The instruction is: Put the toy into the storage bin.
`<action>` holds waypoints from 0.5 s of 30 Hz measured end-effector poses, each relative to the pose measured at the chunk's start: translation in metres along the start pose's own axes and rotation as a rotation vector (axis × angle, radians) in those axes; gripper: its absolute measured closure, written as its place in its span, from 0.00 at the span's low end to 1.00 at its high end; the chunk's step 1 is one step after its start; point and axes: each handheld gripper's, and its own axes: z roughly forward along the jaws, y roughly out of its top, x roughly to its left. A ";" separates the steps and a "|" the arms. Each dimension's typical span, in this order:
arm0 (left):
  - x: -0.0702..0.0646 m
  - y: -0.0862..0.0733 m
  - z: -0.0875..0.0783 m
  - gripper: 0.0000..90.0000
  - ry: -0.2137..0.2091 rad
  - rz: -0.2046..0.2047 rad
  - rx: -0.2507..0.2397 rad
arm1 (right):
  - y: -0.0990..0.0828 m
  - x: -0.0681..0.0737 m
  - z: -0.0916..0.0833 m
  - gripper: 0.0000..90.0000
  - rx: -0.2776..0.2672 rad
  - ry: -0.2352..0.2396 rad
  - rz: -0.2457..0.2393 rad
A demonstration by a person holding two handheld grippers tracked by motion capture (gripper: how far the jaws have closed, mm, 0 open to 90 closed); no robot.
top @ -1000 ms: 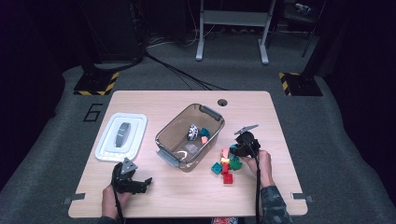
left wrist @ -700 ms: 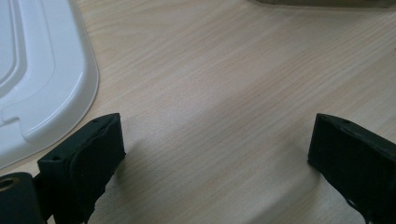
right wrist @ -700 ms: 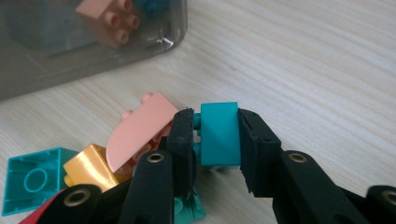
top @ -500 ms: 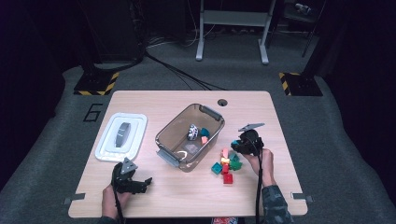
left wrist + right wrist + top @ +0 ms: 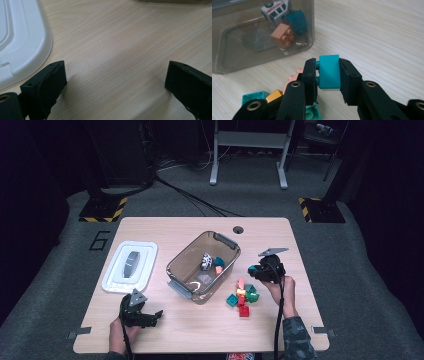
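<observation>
Bricks partly sorted: three toys lie in the clear bin (image 5: pixel 186 261) mid-desk, while a small pile (image 5: pixel 242 296) waits by its right side. Right gripper (image 5: pixel 329 72) pinches a teal brick (image 5: pixel 329 71), plain in its own view; left gripper (image 5: pixel 115 82) rests spread near the desk's front-left edge, beside the white lid (image 5: pixel 20 42).
</observation>
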 end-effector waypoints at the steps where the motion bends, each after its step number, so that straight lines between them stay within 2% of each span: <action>1: 0.000 0.000 0.000 0.04 0.000 0.000 0.000 | 0.001 0.000 -0.002 0.76 -0.003 -0.001 0.002; 2: 0.000 0.000 0.000 0.04 0.000 0.000 0.000 | 0.002 0.000 -0.003 0.76 -0.010 0.002 -0.005; 3: 0.000 0.000 0.000 0.04 0.000 -0.002 -0.001 | 0.004 0.001 -0.005 0.76 -0.009 0.005 0.009; 4: 0.000 0.000 0.000 0.04 0.000 -0.005 -0.002 | 0.005 0.000 -0.006 0.76 -0.019 0.002 -0.005; 15: 0.000 0.000 0.000 0.04 0.000 -0.004 -0.001 | 0.019 0.005 -0.020 0.76 -0.046 0.005 -0.019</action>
